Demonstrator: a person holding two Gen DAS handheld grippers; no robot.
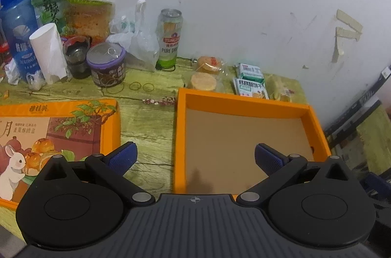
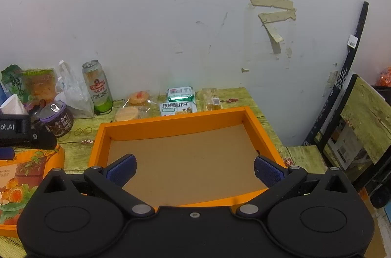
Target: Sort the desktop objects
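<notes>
An orange box with a bare brown floor lies on the green wood-grain table. Its illustrated lid lies flat to the left. Behind the box sit wrapped round pastries, green biscuit packs and a clear snack pack. My left gripper hovers open over the box's near left edge, holding nothing. My right gripper hovers open over the box floor, also holding nothing.
At the back left stand a beer can, a purple-lidded can, a plastic bag, a paper roll, a blue bottle and snack bags. Rubber bands lie nearby. The table's right edge drops beside dark boards.
</notes>
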